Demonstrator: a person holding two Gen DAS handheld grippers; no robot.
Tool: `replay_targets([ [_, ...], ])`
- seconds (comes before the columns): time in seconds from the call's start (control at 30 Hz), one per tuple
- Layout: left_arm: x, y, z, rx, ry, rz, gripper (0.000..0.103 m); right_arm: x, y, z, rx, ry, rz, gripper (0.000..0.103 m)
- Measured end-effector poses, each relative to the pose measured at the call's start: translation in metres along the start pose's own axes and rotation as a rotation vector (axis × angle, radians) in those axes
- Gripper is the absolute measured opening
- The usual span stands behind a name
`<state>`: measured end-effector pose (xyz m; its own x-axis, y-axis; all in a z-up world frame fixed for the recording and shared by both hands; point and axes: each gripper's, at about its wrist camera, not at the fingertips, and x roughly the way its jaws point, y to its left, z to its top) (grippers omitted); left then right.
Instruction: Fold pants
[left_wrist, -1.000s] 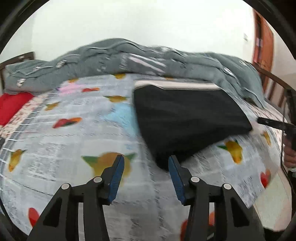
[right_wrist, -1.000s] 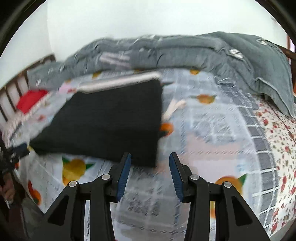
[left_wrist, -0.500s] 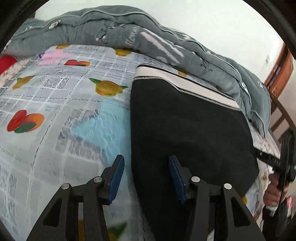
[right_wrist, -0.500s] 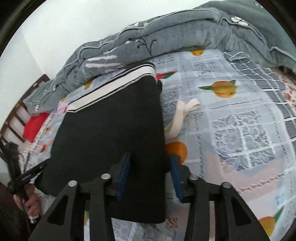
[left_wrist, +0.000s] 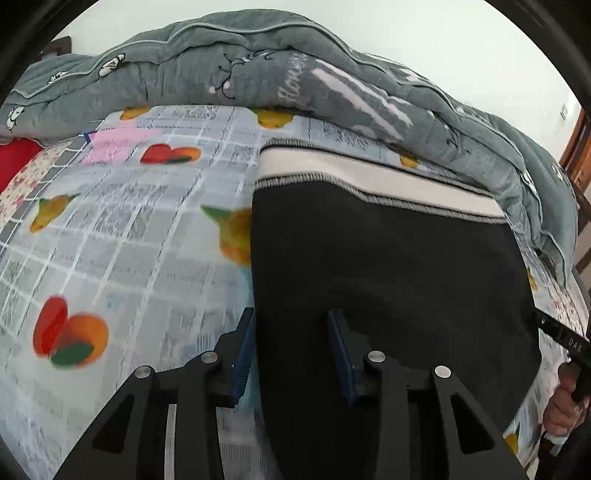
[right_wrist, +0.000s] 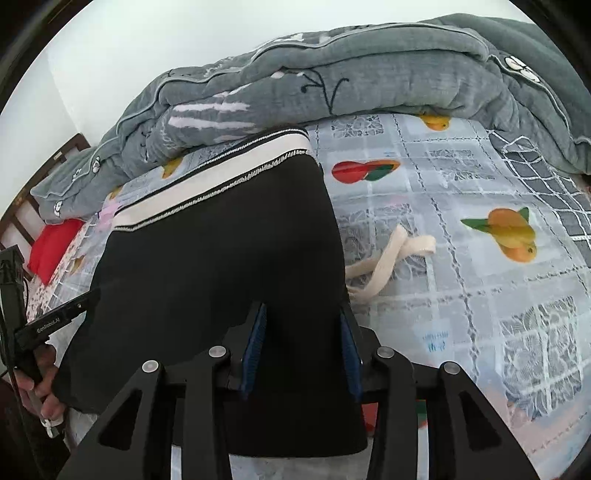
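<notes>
The black pants (left_wrist: 388, 280) lie flat on the bed (left_wrist: 122, 236), waistband toward the grey quilt (left_wrist: 258, 74). The left tongs (left_wrist: 291, 354) stand apart astride the left edge; the right tongs (right_wrist: 301, 349) stand apart astride the right edge.

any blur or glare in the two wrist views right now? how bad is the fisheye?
Left wrist: sheet smeared by motion blur at lower left, pants and waistband sharper; no glare. Right wrist: mostly sharp, drawstring crisp, sheet soft toward the right edge. Both: strong barrel bulge, black corners, flat even light, pants nearly featureless black.
</notes>
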<state>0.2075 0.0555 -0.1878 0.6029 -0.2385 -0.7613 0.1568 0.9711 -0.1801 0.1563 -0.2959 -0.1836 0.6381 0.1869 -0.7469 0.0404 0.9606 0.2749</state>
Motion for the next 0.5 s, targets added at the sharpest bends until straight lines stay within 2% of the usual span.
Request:
replay_targets([
  [0.23, -0.045, -0.018, -0.051, 0.076, -0.068, 0.062, 0.038, -0.016, -0.004, -0.046, -0.024, 0.035, 0.001, 0.045],
  [0.37, -0.065, -0.018, -0.062, 0.059, -0.068, 0.035, 0.039, -0.022, 0.004, -0.058, -0.041, 0.033, -0.023, 0.036],
  [0.5, -0.078, -0.022, -0.066, 0.048, -0.046, 0.034, 0.039, -0.027, 0.017, -0.065, -0.07, 0.062, -0.017, 0.036],
])
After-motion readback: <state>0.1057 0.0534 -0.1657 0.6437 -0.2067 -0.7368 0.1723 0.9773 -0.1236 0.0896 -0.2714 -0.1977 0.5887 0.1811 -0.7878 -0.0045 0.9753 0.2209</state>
